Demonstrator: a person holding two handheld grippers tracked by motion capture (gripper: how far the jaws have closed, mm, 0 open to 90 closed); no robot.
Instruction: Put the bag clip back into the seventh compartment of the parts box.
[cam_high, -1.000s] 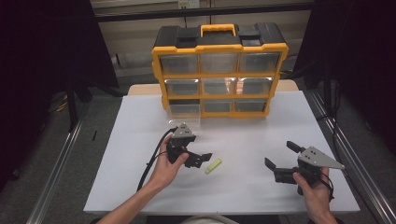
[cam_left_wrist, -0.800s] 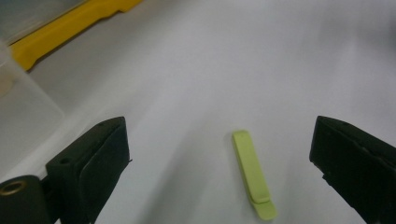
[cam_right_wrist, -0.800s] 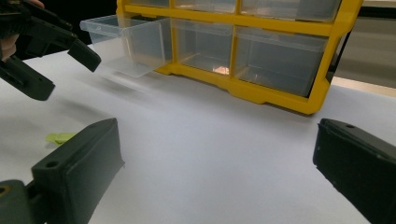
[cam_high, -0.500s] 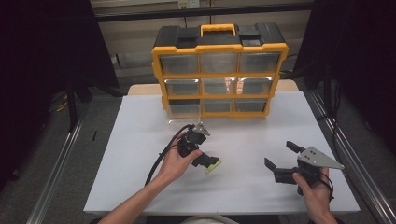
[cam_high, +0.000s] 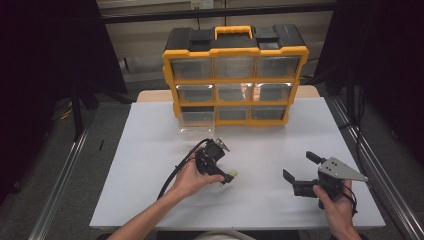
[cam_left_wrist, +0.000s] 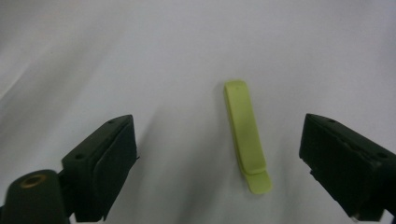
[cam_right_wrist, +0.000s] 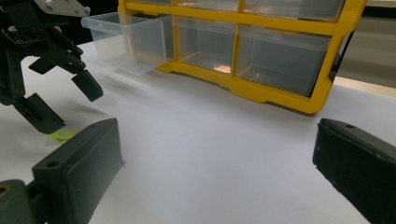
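High view, over the white table (cam_high: 150, 150): my left gripper (cam_high: 226, 176) tips down over a small yellow-green clip (cam_high: 232, 174) lying flat on the sheet, in front of the yellow drawer organizer (cam_high: 235, 75); my right gripper (cam_high: 298, 172) hangs apart to the right, its jaws spread on nothing, a hand (cam_high: 336, 210) beneath it. Left gripper view puts the clip (cam_left_wrist: 246, 135) between my two black jaws, nearer the right one and touching neither; the jaws have just been closing a little, yet bare sheet shows on both sides of the clip, so nothing is pinched. Right gripper view shows the bottom-left drawer (cam_right_wrist: 126, 42) pulled out, clear and, as far as I can see, empty; the left gripper (cam_right_wrist: 56, 100) stands over a green sliver of the clip (cam_right_wrist: 60, 135). By my reckoning the work is early; a drawer stands ready and the approach is made; the pinch, the lift, the carry to the open drawer and the drop are all left.
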